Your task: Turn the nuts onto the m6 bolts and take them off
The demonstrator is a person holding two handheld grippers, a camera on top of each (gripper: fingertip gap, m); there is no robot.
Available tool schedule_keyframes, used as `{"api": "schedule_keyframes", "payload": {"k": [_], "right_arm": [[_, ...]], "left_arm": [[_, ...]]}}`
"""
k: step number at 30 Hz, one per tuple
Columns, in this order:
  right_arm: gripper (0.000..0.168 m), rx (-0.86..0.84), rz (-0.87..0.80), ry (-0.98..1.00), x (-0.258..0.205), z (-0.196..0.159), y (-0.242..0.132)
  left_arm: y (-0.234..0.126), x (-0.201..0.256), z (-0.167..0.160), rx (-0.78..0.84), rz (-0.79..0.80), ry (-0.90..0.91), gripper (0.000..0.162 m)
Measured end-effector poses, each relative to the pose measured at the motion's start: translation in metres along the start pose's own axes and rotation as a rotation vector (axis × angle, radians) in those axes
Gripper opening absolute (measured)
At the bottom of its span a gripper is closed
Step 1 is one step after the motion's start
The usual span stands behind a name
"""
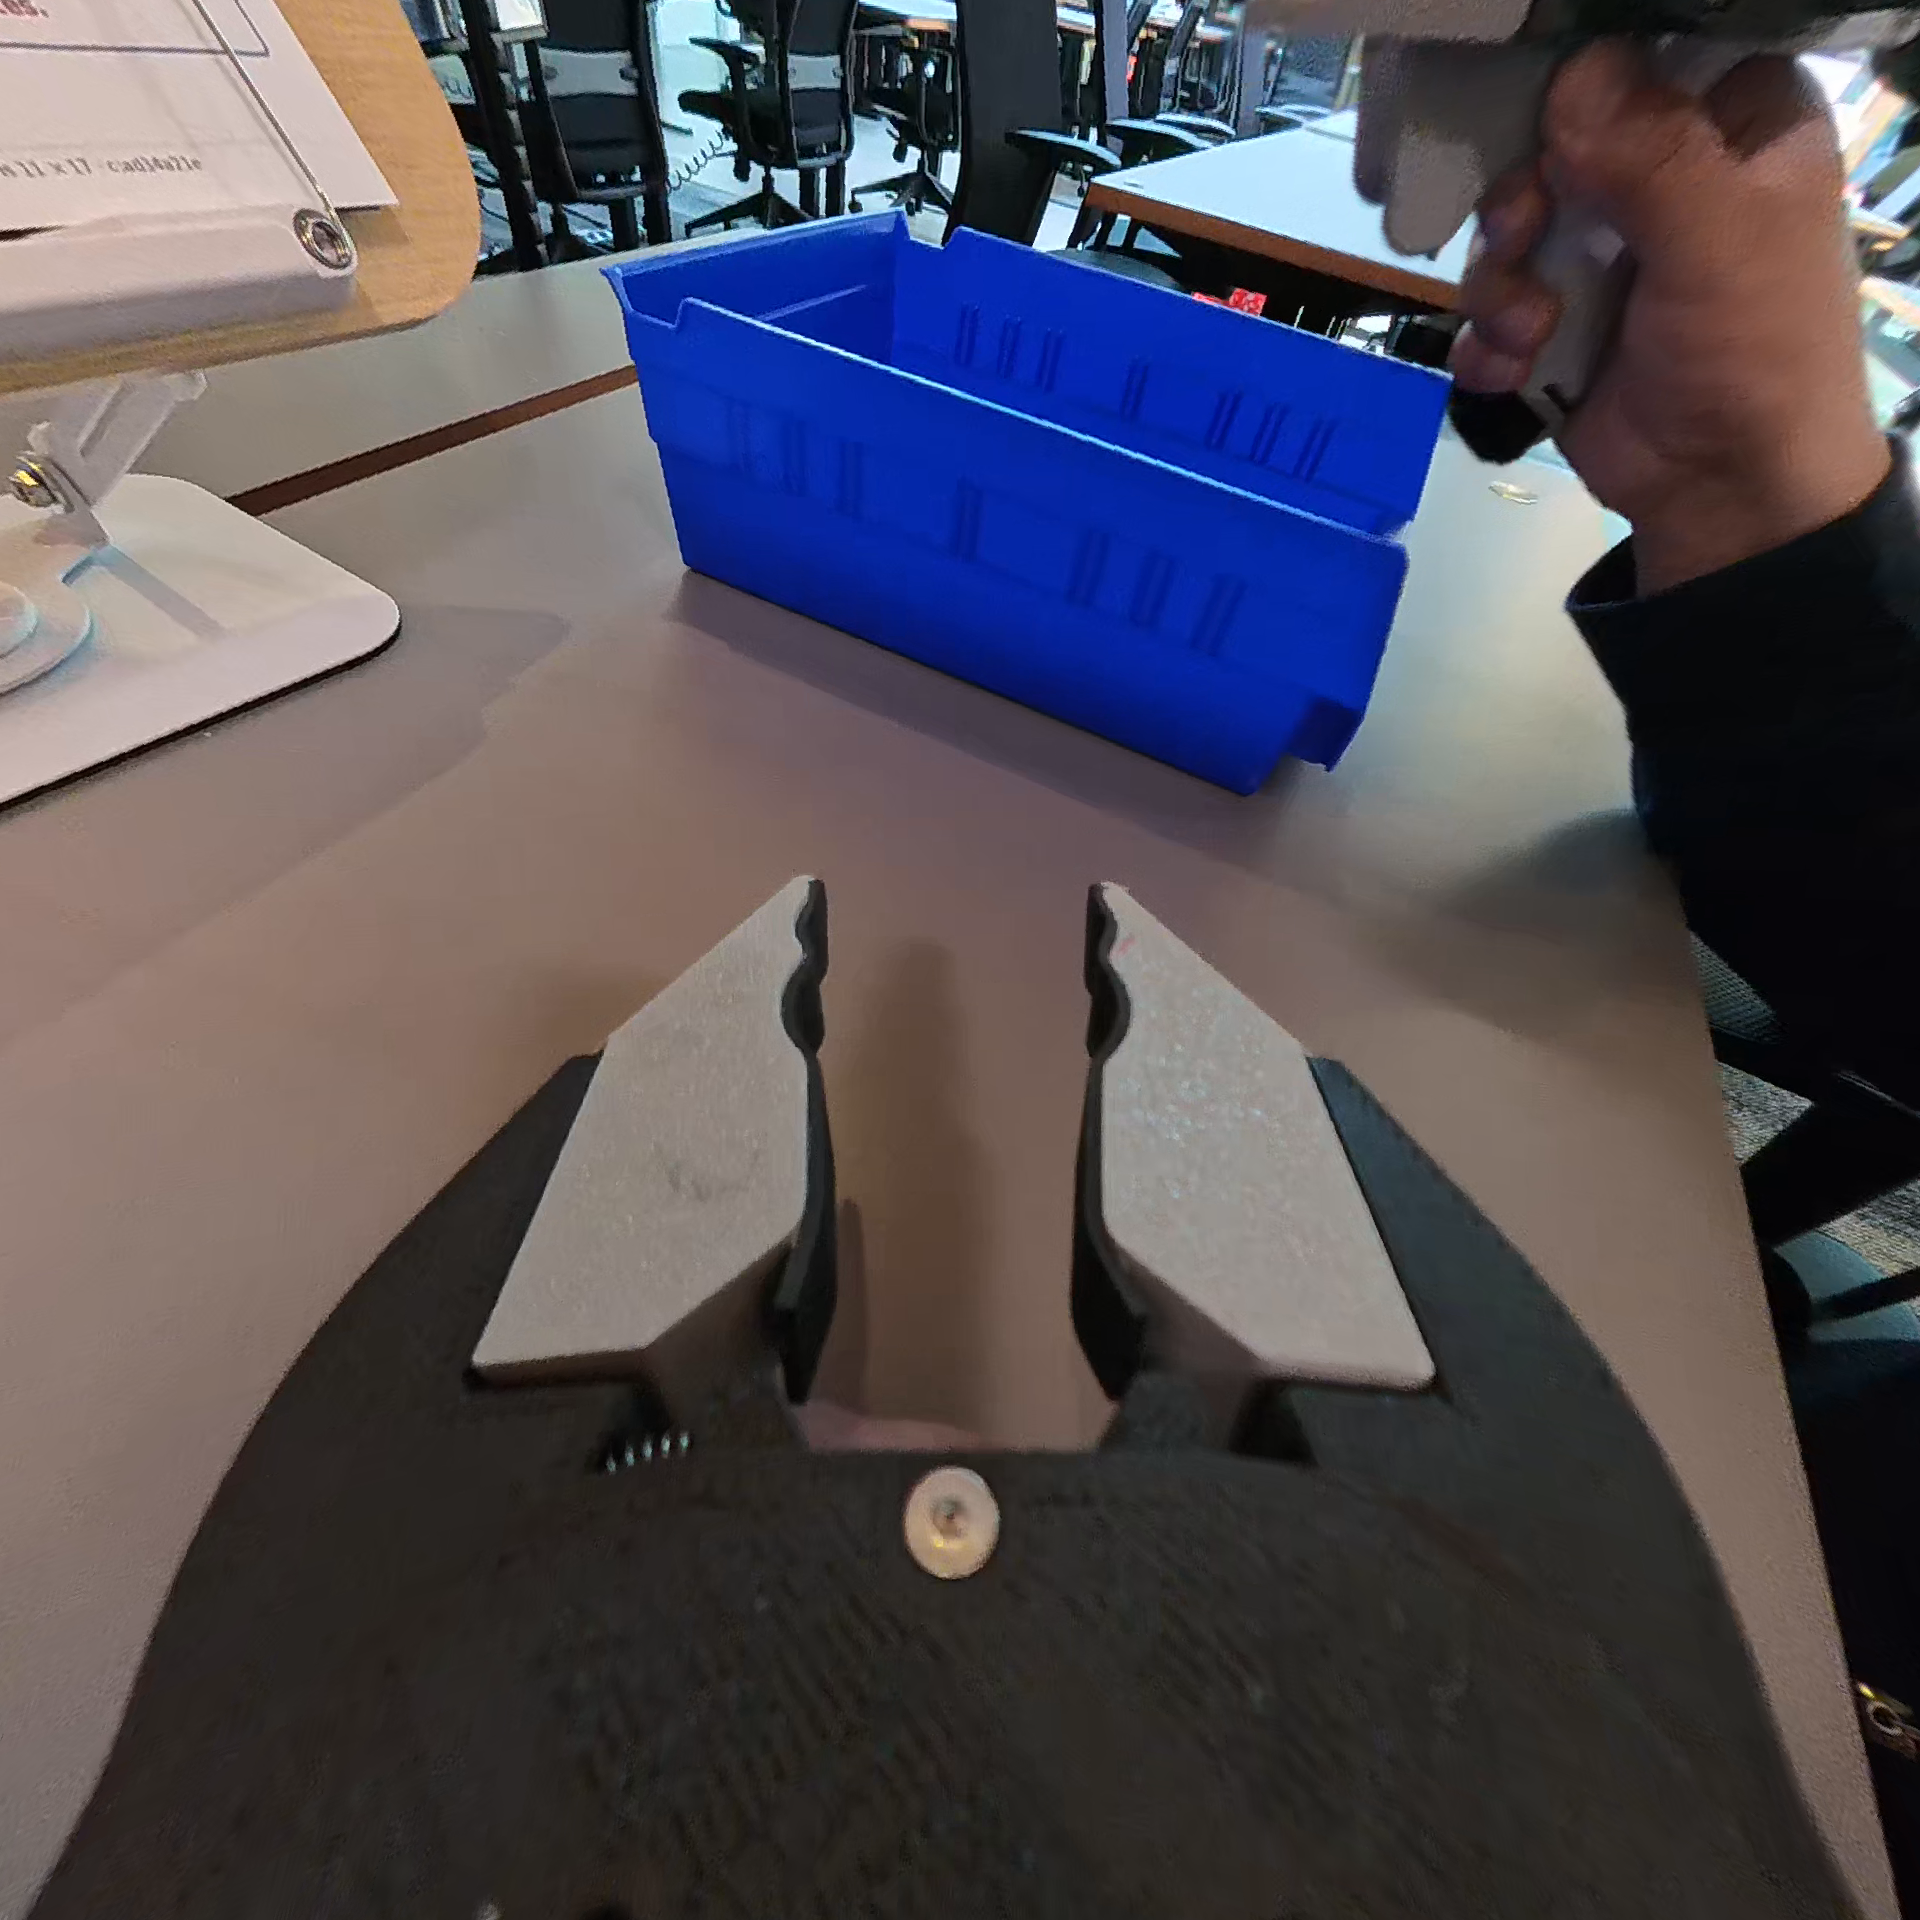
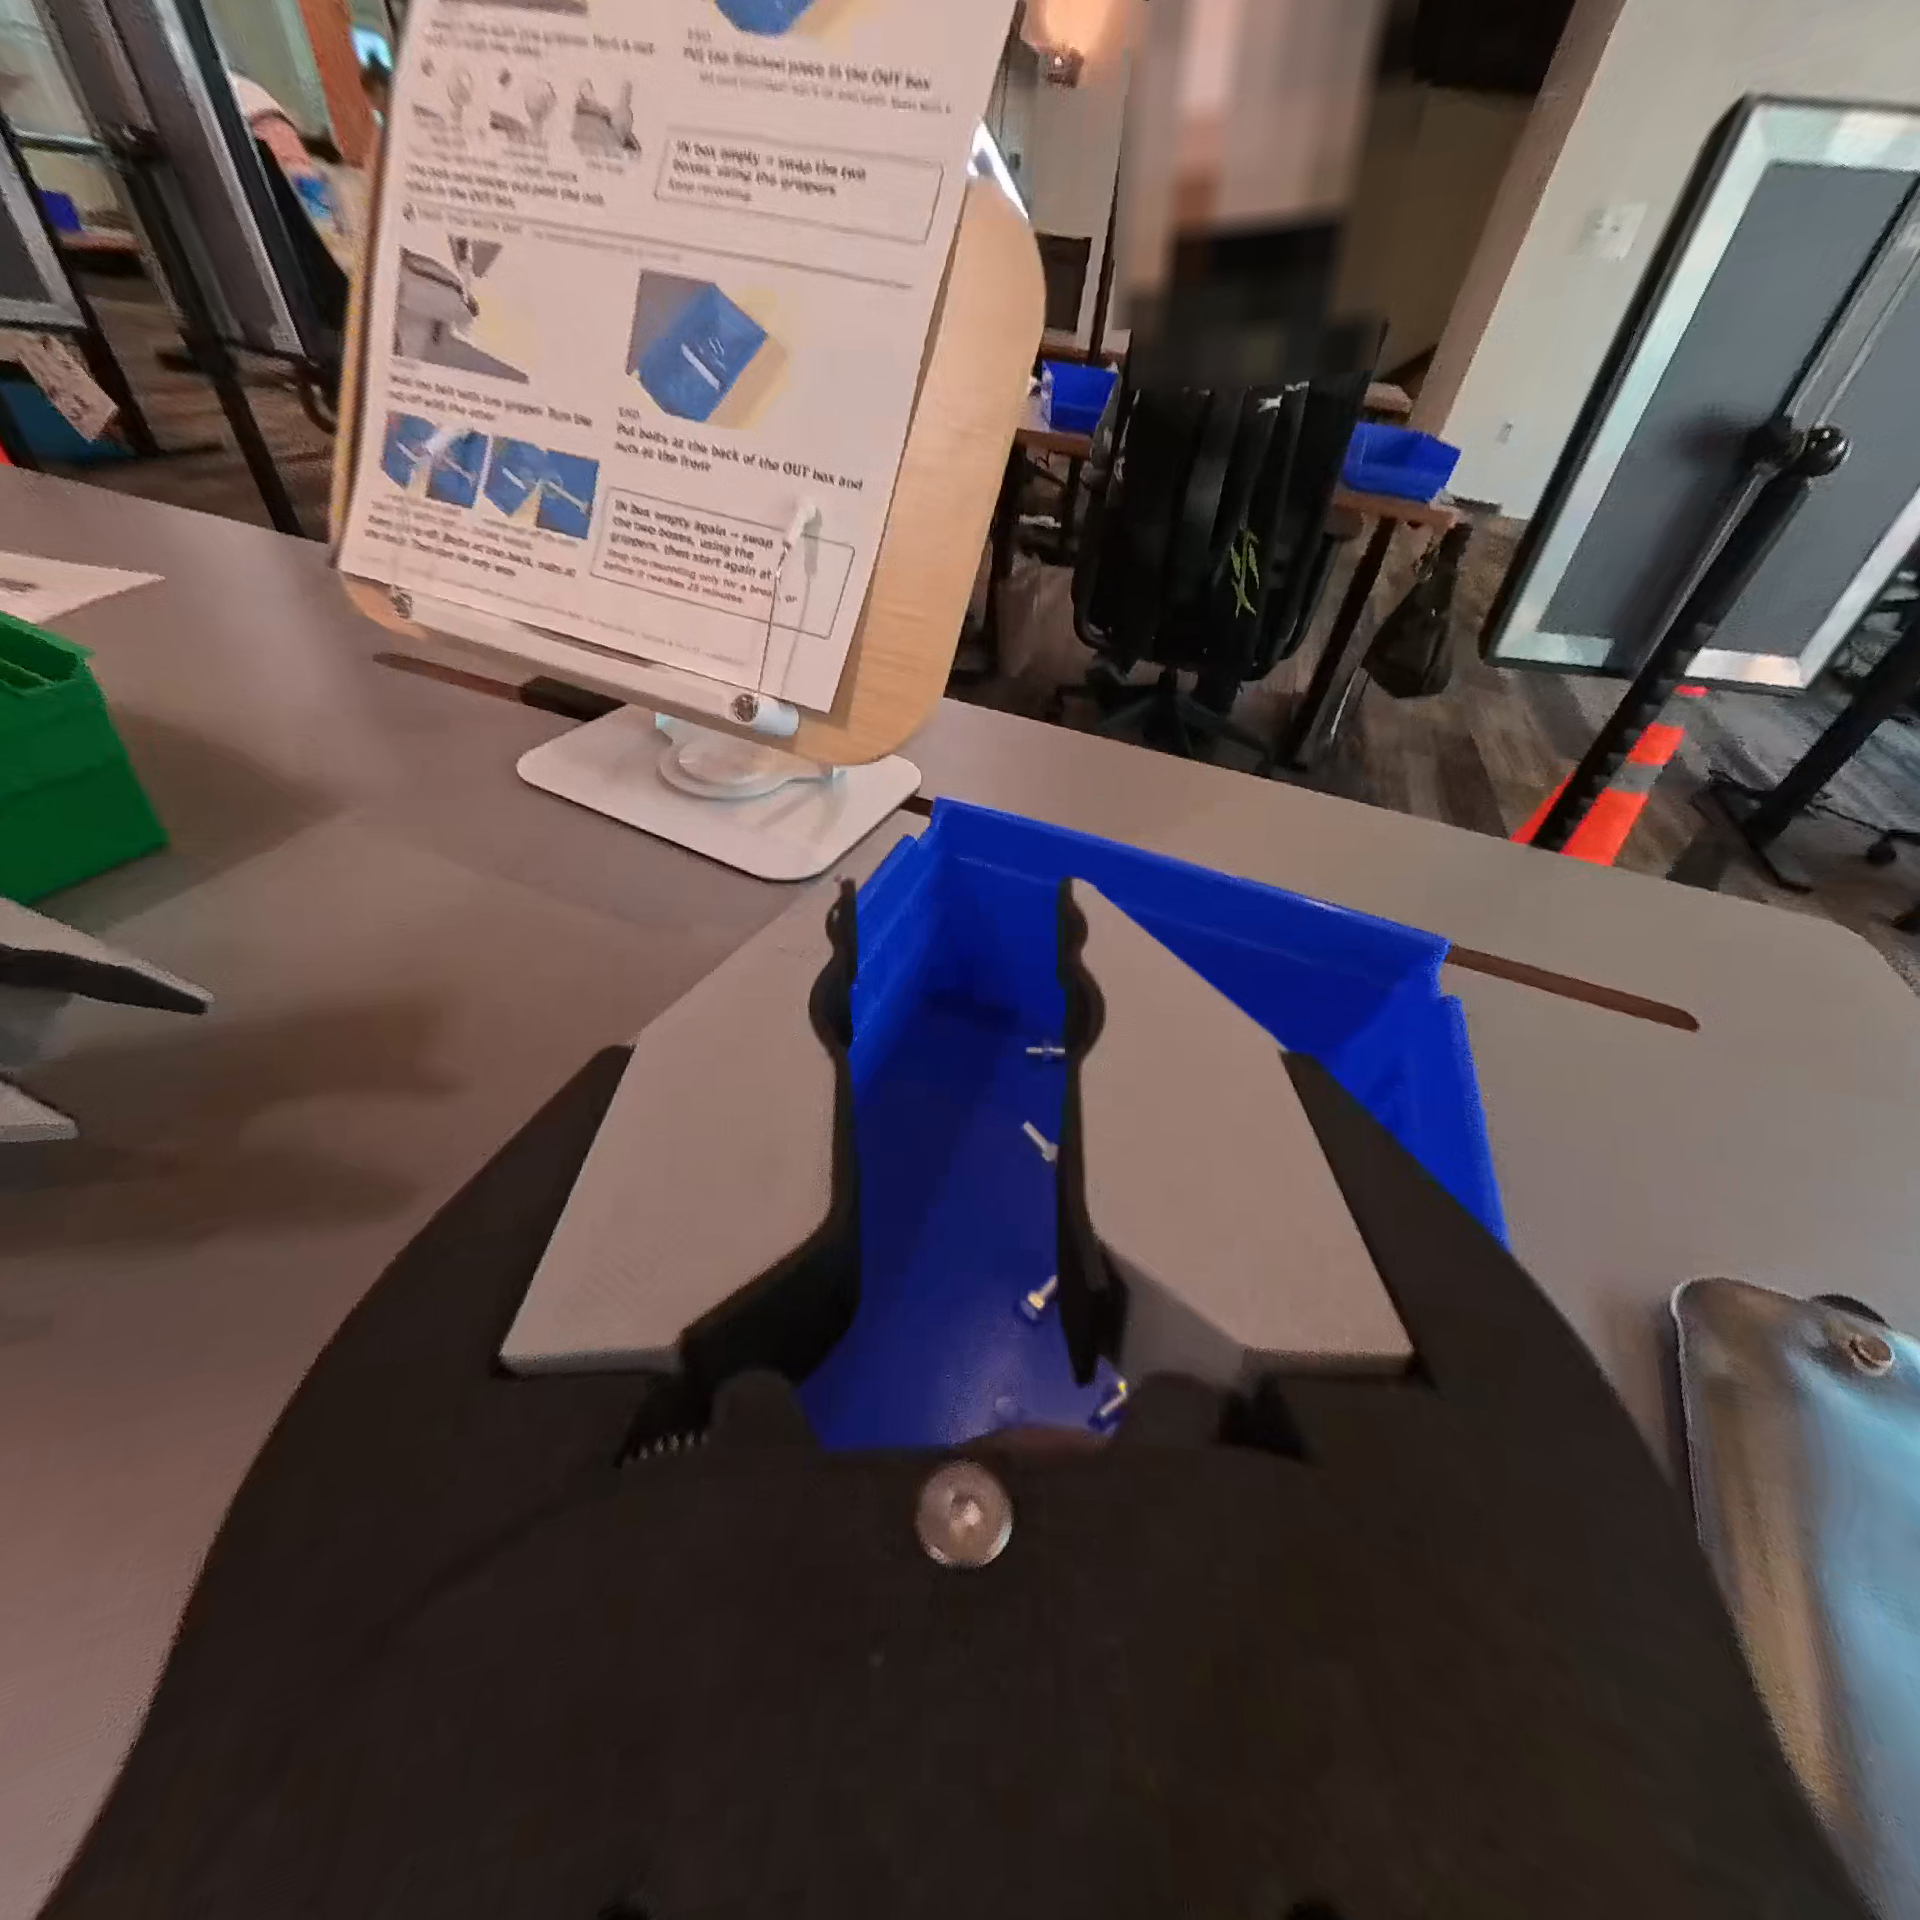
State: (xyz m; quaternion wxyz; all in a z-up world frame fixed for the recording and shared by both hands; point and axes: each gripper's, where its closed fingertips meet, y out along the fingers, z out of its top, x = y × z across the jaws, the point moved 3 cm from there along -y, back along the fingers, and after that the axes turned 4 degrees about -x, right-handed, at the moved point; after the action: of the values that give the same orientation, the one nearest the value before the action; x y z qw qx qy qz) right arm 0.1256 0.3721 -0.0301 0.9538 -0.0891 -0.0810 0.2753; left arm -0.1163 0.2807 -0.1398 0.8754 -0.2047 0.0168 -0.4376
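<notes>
Hovering over blue bin (image 2: pixel 1195 925), right tool (image 2: pixel 956 956) wide, empty; left tool (image 1: pixel 956 914) likewise; bolts (image 2: pixel 1042 1141) untouched, threading not begun.

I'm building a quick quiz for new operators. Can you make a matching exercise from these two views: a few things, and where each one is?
Things:
1. bolts
2. green bin
3. left claw
4. instruction sheet

Places:
A. on a stand behind the blue bin
B. open above bare table
C. inside the blue bin
D. far left on the table

Pairs: 1-C, 2-D, 3-B, 4-A
</notes>
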Motion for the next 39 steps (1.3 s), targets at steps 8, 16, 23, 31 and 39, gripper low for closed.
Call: {"api": "schedule_keyframes", "payload": {"k": [8, 16, 23, 31, 39], "right_arm": [[0.043, -0.024, 0.209, 0.07, -0.016, 0.005, -0.023], [0.056, -0.177, 0.324, 0.037, -0.04, -0.016, -0.035], [0.065, -0.293, 0.459, 0.02, -0.078, -0.04, -0.041], [0.07, -0.484, 0.416, -0.058, -0.104, -0.084, -0.016], [0.067, -0.534, 0.258, -0.067, -0.098, -0.103, 0.0]], "left_arm": [[0.002, -0.001, -0.003, -0.024, 0.008, 0.016, 0.048], [0.008, -0.008, -0.013, -0.046, 0.073, 0.015, 0.048], [-0.023, 0.016, -0.018, 0.037, 0.206, -0.052, 0.049], [-0.128, 0.086, -0.012, 0.061, 0.425, 0.012, 0.052], [-0.239, 0.039, -0.049, 0.037, 0.865, -0.065, 0.062]]}}
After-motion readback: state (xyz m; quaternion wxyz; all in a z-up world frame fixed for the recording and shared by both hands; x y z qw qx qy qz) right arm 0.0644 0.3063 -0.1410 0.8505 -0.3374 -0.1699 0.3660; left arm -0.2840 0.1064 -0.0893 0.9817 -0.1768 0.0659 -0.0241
